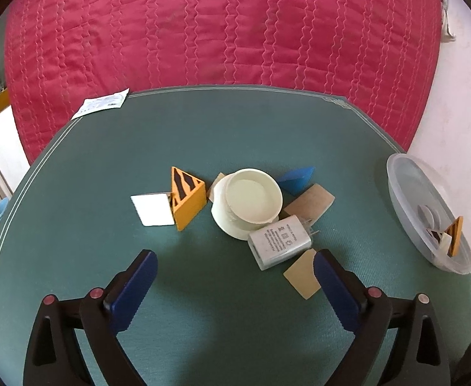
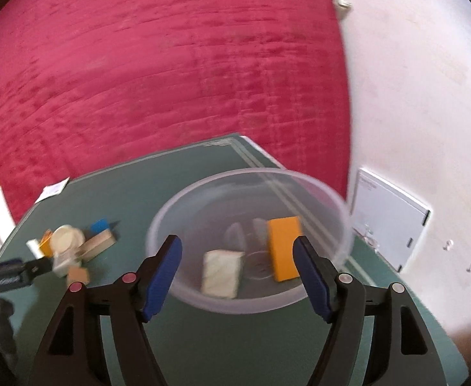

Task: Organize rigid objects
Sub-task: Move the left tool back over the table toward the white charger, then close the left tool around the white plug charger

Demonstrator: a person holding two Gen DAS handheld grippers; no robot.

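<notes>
here the left gripper (image 1: 234,271) tilts down over the table (image 1: 203,135), jaws wide and empty.

Charger (image 1: 279,241) label illegible, right-wrist view motion-blurred

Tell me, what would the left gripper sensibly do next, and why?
Probably ease forward and down onto the grey charger. The left gripper is wide open with nothing between its fingers, and the charger lies nearest ahead of it on the green mat. The clear bowl already holds two pieces, so the pile looks next.
</notes>
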